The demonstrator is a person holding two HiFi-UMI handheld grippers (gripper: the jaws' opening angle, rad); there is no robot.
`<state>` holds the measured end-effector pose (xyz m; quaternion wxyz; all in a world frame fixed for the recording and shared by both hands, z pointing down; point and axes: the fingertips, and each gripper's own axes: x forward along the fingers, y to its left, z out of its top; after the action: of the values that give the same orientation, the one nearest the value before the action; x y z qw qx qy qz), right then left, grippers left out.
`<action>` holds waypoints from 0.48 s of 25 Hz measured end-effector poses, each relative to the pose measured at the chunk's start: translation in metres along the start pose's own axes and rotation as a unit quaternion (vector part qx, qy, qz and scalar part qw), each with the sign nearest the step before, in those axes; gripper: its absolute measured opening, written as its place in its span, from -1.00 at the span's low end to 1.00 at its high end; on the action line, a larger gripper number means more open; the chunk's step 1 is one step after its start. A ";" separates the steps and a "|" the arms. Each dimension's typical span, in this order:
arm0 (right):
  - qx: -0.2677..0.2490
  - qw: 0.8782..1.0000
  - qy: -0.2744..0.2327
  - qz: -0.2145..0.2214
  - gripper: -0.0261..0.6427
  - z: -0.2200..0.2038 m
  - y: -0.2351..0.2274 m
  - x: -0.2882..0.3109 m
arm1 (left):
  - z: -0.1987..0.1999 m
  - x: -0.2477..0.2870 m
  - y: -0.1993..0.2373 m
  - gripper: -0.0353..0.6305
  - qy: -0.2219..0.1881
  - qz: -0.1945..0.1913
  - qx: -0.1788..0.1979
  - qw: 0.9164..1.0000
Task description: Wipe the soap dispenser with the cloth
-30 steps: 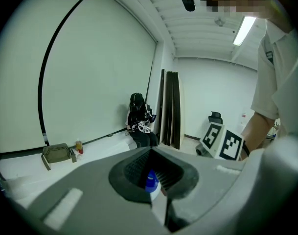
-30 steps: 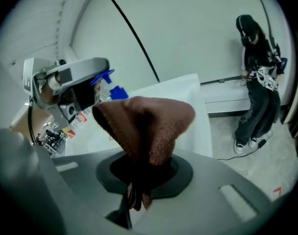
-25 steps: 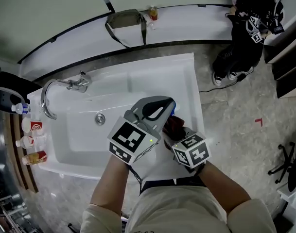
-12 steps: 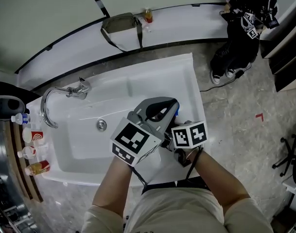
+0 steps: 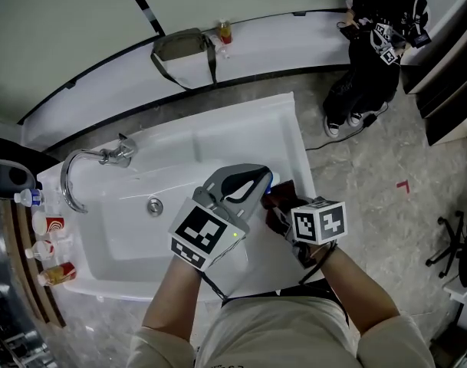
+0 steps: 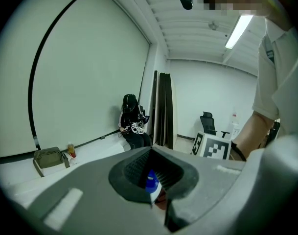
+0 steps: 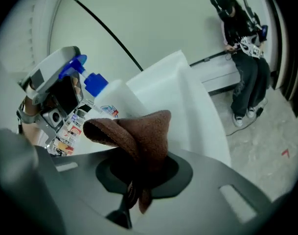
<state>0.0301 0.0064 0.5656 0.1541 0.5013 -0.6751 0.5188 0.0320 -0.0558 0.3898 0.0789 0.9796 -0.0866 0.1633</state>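
Over the sink's front right corner, my left gripper (image 5: 251, 184) is shut on the soap dispenser (image 5: 267, 181), a white bottle with a blue cap. The blue cap (image 6: 151, 179) shows between the jaws of the left gripper (image 6: 151, 192). Just right of it, my right gripper (image 5: 284, 210) is shut on a brown cloth (image 5: 278, 203). In the right gripper view the cloth (image 7: 141, 131) bulges out of the right gripper (image 7: 134, 182) and lies against the dispenser's white body (image 7: 111, 102), below its blue cap (image 7: 95, 83). Most of the bottle is hidden by the grippers.
The white sink (image 5: 218, 140) has a chrome faucet (image 5: 80, 167) at its left and a drain (image 5: 155, 206). Several small bottles (image 5: 45, 236) stand on a shelf at the far left. A green bag (image 5: 181, 46) lies on the back ledge. A person in black (image 5: 371, 37) sits at the upper right.
My right gripper has turned and shifted with the cloth against the dispenser, its marker cube rising and moving right. The left gripper keeps its hold on the dispenser, nearly still.
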 end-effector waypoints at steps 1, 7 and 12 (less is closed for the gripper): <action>-0.020 1.000 -0.002 -0.010 -0.68 0.005 -0.004 -0.008 | 0.000 0.000 0.000 -0.89 0.001 0.004 0.002 1.000; -0.134 0.990 -0.011 -0.048 -0.68 0.053 -0.037 -0.037 | 0.003 0.003 -0.002 -0.89 -0.006 0.013 -0.002 1.000; -0.200 0.979 0.037 -0.018 -0.68 0.065 -0.032 -0.017 | 0.005 0.003 0.001 -0.89 -0.017 0.030 -0.013 0.999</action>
<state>0.0847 -0.0391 0.5436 0.2858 0.4526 -0.7499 0.3887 0.0361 -0.0577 0.3857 0.0855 0.9781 -0.1193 0.1477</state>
